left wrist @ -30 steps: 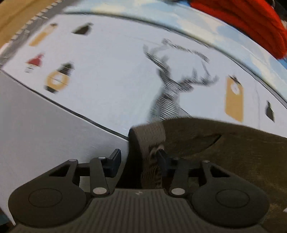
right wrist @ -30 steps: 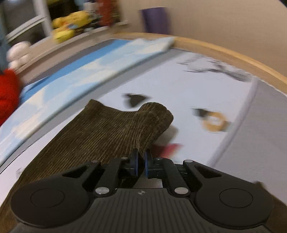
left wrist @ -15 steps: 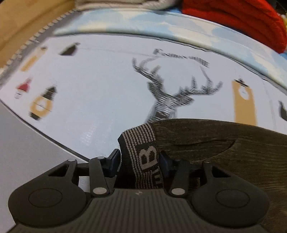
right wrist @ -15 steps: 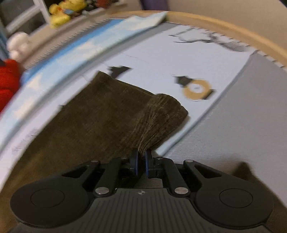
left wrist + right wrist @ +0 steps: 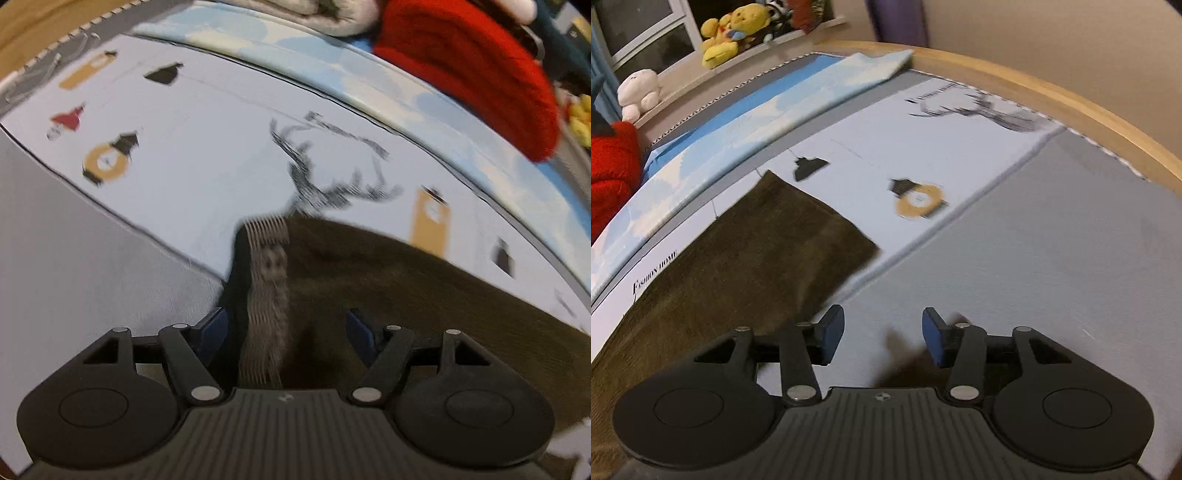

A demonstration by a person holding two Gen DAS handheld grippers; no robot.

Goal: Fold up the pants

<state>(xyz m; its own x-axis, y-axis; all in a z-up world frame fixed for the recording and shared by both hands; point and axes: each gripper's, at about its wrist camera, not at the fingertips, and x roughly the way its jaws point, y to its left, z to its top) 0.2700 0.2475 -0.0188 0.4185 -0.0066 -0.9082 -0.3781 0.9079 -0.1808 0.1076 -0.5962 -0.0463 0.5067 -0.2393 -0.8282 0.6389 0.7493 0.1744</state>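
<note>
Dark olive corduroy pants (image 5: 424,295) lie on a printed bed sheet (image 5: 192,177). In the left wrist view their striped elastic waistband (image 5: 267,266) runs down between the blue pads of my left gripper (image 5: 288,326). Its jaws are opening, and both pads stand apart from the fabric. In the right wrist view the pants' leg end (image 5: 757,258) lies flat on the sheet, up and to the left of my right gripper (image 5: 882,332). Those jaws are opening too, with nothing between them. A dark blurred patch (image 5: 905,363) shows just under them.
A red knitted garment (image 5: 469,74) and a folded pale cloth (image 5: 325,14) lie at the far side on a blue cloud-print blanket (image 5: 738,122). Plush toys (image 5: 735,26) sit on a ledge. A wooden bed rim (image 5: 1052,99) borders the grey sheet area (image 5: 1052,258).
The right gripper has let go of the bunched leg end, which now lies flat, and has shifted right over the grey sheet. The left jaws have widened off the waistband.
</note>
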